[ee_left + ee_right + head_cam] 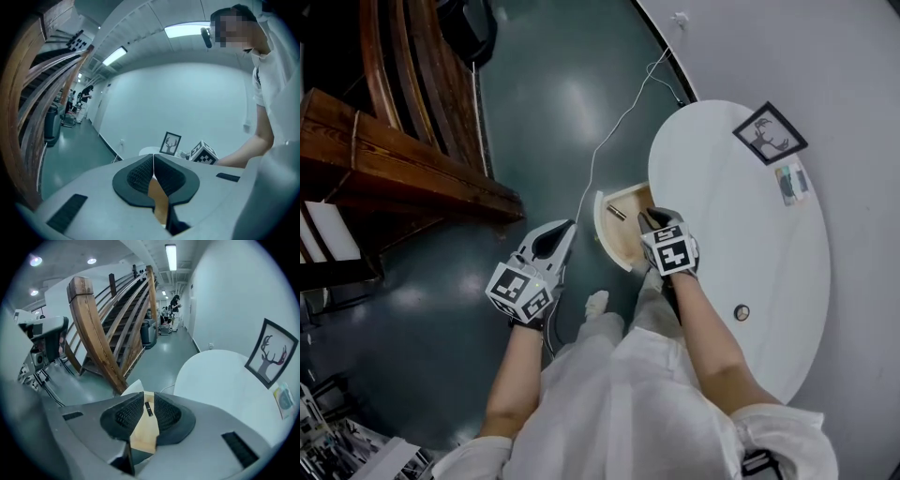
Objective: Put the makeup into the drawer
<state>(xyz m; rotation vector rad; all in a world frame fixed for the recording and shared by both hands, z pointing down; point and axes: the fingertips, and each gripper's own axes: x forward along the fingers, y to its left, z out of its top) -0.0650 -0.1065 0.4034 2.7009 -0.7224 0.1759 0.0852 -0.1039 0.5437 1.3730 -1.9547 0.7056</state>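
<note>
Makeup [617,213] in drawer [623,246] at table [750,244]'s L edge (pic frame [770,133] on tabletop), stairs [394,159] further L.

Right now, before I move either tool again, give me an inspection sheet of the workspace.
Surface: white oval table, mostly bare.
Job's things: drawer stands open at the table's left edge; a small dark makeup stick lies on its wooden bottom.
Clutter: framed deer picture, small card and small round object, all on the table.
Tools: left tool shut and empty, over the floor; right tool above the drawer, jaws slightly apart, holding nothing.
Cables: thin white cable runs across the floor from the wall toward the drawer.
Surroundings: wooden staircase, dark green floor, white wall.
</note>
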